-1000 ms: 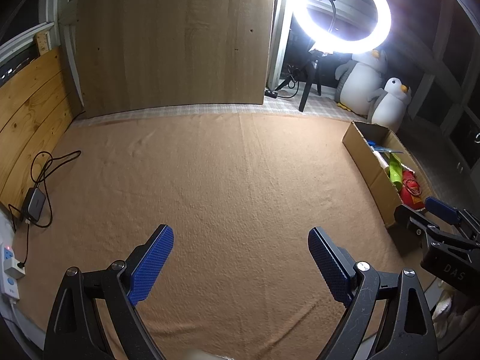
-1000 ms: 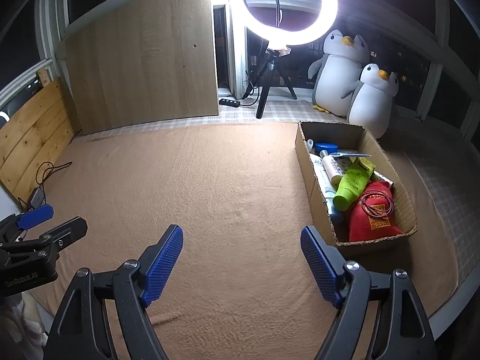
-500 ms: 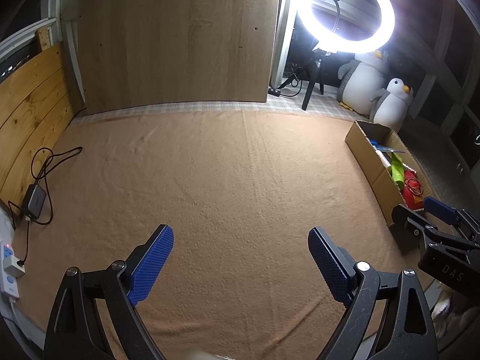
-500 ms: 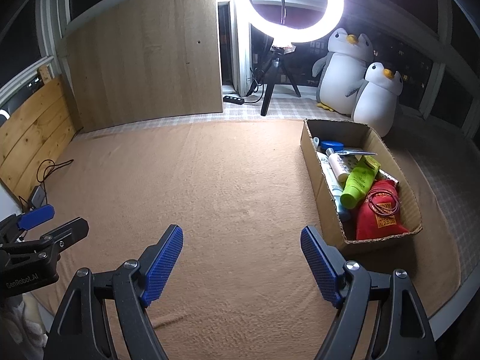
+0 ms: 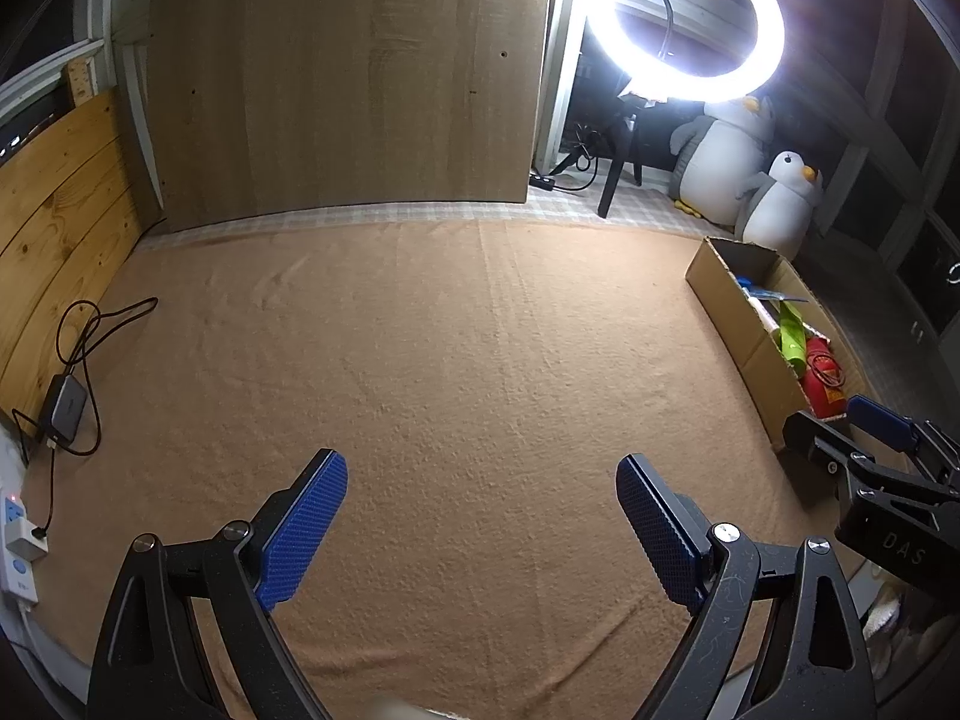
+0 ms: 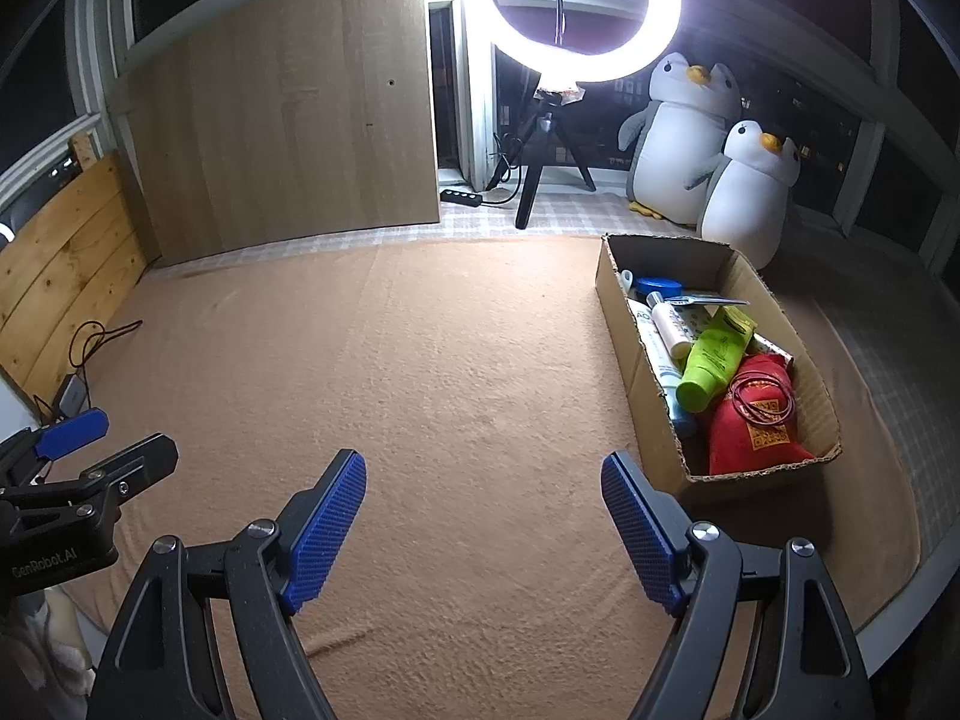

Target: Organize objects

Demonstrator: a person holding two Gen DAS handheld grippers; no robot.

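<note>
A cardboard box [image 6: 804, 360] stands at the right on the tan blanket [image 6: 450, 372]. It holds a green tube [image 6: 714, 360], a red pouch [image 6: 756, 420], a white tube [image 6: 669, 324] and a blue lid [image 6: 657, 286]. The box also shows in the left wrist view [image 5: 744, 324]. My right gripper [image 6: 483, 483] is open and empty, above the blanket left of the box. My left gripper [image 5: 480, 498] is open and empty, over the blanket's middle front. Each gripper shows at the edge of the other's view.
A ring light on a tripod [image 6: 585, 12] and two plush penguins [image 6: 720, 156] stand at the back. A wood panel [image 5: 342, 78] leans on the back wall. Cables, a charger [image 5: 66, 408] and a power strip [image 5: 18, 534] lie at the left.
Both views have tilted up a little and the scene has slid slightly right. Both grippers stay open and empty.
</note>
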